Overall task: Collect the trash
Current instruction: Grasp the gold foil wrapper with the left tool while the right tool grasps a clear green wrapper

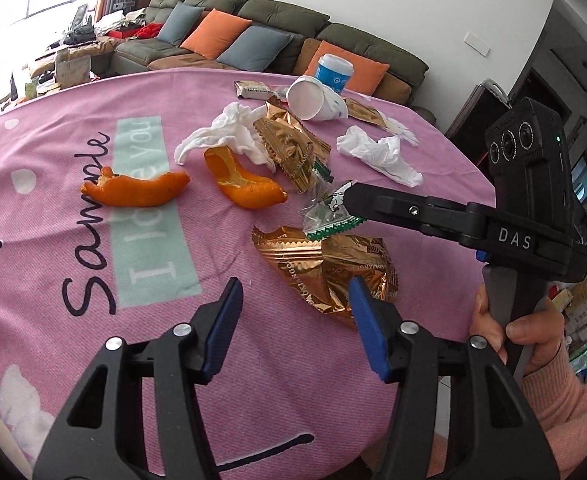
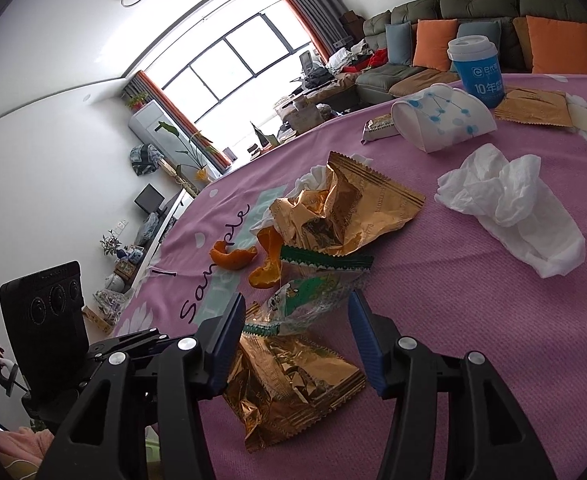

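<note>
Trash lies on a pink tablecloth [image 1: 53, 240]. My left gripper [image 1: 293, 300] is open and empty, its right finger just over a crumpled gold wrapper [image 1: 333, 272]. My right gripper [image 2: 295, 320] is open, its fingers on either side of a clear green-edged wrapper [image 2: 313, 292] above the same gold wrapper [image 2: 293, 388]. In the left wrist view the right gripper [image 1: 353, 204] reaches in from the right to the clear wrapper [image 1: 325, 216]. Two orange peels [image 1: 137, 190] [image 1: 245, 184], two white tissues [image 1: 229, 132] [image 1: 377, 152] and another gold wrapper [image 1: 289, 144] lie beyond.
A tipped white paper cup [image 1: 317, 98], an upright blue cup [image 1: 335, 72] and a small snack bar wrapper [image 1: 253, 89] sit at the far side. A flat gold packet [image 2: 533, 110] lies by the blue cup. A sofa with cushions [image 1: 277, 36] stands behind the table.
</note>
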A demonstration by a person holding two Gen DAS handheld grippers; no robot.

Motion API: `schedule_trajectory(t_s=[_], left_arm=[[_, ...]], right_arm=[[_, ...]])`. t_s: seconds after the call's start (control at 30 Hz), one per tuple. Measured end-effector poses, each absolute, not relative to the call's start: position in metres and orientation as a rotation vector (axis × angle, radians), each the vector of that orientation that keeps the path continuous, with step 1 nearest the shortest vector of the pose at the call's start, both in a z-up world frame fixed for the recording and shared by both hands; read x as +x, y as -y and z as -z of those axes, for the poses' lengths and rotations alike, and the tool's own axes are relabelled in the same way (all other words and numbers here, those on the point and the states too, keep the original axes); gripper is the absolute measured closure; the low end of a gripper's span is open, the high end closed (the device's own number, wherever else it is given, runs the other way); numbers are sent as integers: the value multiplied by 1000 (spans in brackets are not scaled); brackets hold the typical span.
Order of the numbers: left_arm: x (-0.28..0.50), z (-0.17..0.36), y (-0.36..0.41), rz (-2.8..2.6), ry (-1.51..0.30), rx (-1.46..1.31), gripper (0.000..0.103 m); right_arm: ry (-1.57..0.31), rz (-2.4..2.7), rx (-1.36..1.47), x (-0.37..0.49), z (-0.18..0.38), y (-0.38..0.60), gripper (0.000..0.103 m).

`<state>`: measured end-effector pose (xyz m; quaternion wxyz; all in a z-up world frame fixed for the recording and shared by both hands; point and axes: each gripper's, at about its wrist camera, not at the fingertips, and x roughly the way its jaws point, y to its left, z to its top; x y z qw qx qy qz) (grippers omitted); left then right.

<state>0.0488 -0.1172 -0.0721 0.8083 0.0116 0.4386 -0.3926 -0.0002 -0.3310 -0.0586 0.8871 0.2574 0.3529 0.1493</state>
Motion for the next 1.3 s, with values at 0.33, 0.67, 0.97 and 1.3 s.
schedule_trajectory(t_s=[0.33,0.67,0.97,1.3], left_arm=[[62,81,115,852,-990,-45,76],[65,83,112,850,-994,-69,85],[60,76,91,821,-967,-80,98],[56,64,46,734,-913,-107,99]], right_arm=[[-730,-327,571,-2,63,335,68],[-721,-340,552,-8,60,333,97],[-703,-359,549,-10,53,334,98],[-729,-350,542,-6,56,329,85]])
